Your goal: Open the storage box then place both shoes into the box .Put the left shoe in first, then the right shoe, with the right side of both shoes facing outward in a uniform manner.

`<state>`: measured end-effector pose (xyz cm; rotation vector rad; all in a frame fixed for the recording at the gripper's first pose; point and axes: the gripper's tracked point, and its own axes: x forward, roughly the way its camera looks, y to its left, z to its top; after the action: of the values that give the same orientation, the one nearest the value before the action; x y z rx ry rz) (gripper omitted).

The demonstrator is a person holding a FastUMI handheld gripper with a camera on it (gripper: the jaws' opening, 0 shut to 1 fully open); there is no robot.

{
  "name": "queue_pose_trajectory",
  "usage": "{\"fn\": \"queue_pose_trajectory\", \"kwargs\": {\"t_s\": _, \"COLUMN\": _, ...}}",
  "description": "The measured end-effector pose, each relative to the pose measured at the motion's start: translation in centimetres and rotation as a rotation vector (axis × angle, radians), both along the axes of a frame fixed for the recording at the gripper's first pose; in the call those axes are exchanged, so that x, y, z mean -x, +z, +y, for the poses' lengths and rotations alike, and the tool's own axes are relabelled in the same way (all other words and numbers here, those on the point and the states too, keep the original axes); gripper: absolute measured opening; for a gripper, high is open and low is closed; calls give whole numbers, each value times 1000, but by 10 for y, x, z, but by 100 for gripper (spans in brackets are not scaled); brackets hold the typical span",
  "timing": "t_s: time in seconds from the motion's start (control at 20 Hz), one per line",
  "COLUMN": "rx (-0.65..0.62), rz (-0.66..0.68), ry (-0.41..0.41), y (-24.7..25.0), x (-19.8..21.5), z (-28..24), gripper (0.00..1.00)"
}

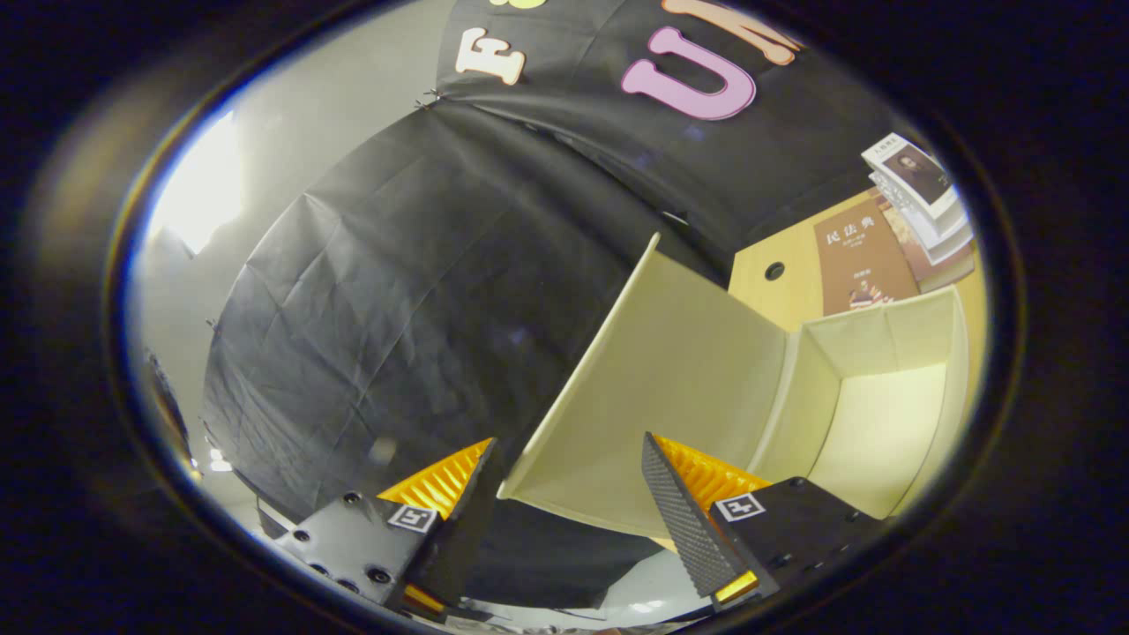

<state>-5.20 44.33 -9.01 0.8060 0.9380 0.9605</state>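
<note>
A: Where do the tongs [569,467] sit, and what are their fingers doing?

B: The two fingers stand spread apart, with a clear gap between the ribbed pads. The lower corner of a pale cream fabric lid flap [653,388] lies in that gap, close to the left finger's tip. Whether either pad touches the flap cannot be told, and the two certainly do not both press on it, so the tongs are released, not grasping.

A: And the storage box itself?

B: The cream-coloured, soft-sided fabric storage box [886,414] lies just ahead of the right finger and beyond it. Its lid is up: the flap rises from the box's near edge and leans away to the left, above the fingers. The inside of the box shows bare walls and a bare bottom.

A: What lies around it?

B: Beyond the box, further out past the right finger, a light wooden tabletop [785,295] carries a brown flat hardcover book [864,265] lying just behind the box's far wall. Next to that book, further still, stands a small stack of white-edged books [922,194], the top one with a pale cover. A small dark round hole sits in the wood near the flap's upper edge.

A: And ahead of the left finger?

B: Black creased cloth [397,291], the booth's wall, stretches beyond the left finger and behind the flap. Past the cloth a pale wall with a bright light patch [198,190] shows.
</note>
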Motion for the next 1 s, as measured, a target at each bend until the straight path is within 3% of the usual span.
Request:
{"fn": "queue_pose_trajectory", "kwargs": {"t_s": 0.35, "rx": 76, "rz": -114, "ry": -70, "y": 1, "x": -15, "z": -57, "gripper": 99}}
{"fn": "queue_pose_trajectory", "kwargs": {"t_s": 1.0, "rx": 396, "rz": -349, "ry": -257, "y": -29, "x": -51, "z": -235, "gripper": 100}}
